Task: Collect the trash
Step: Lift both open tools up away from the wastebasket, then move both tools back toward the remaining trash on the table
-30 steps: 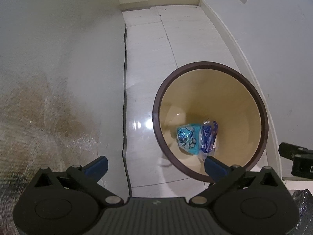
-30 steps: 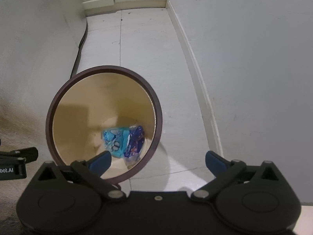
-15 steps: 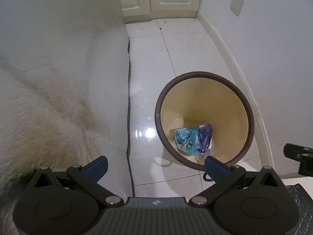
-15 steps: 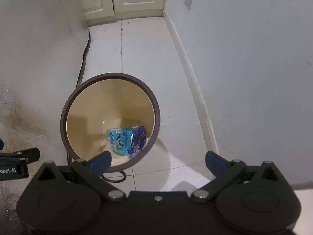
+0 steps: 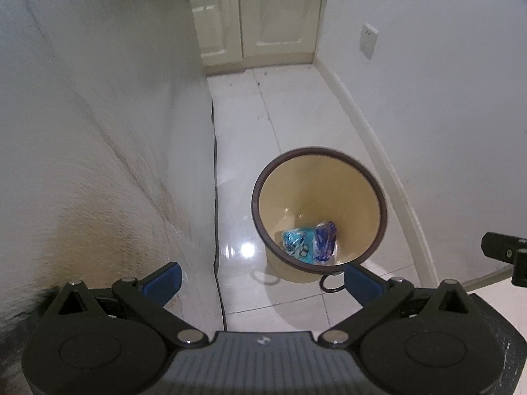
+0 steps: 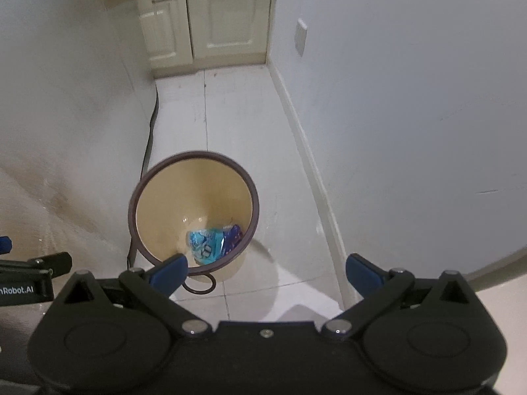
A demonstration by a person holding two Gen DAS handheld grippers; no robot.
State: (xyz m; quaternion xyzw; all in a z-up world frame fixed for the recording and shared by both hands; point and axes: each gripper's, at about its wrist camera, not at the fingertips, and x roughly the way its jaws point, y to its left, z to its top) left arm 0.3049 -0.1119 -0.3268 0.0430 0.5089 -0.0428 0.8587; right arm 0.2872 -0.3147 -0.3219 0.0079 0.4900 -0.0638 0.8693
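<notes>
Your left black two-finger gripper with blue pads (image 5: 260,281) fills the bottom of its own view, jaws spread wide, nothing between them. Your right black gripper with blue-tipped fingers (image 6: 266,270) sits the same way, wide apart and empty-handed. Each one peeks into the other's view: the right at the left view's right edge, the left at the right view's lower left edge.

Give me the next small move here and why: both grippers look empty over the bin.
Probably swing both grippers away from the trash bin to look for more trash. The left gripper and right gripper are open and hold nothing, and the light blue wrapper and dark blue wrapper already lie at the bin's bottom. No loose trash shows on the floor tiles.
</notes>
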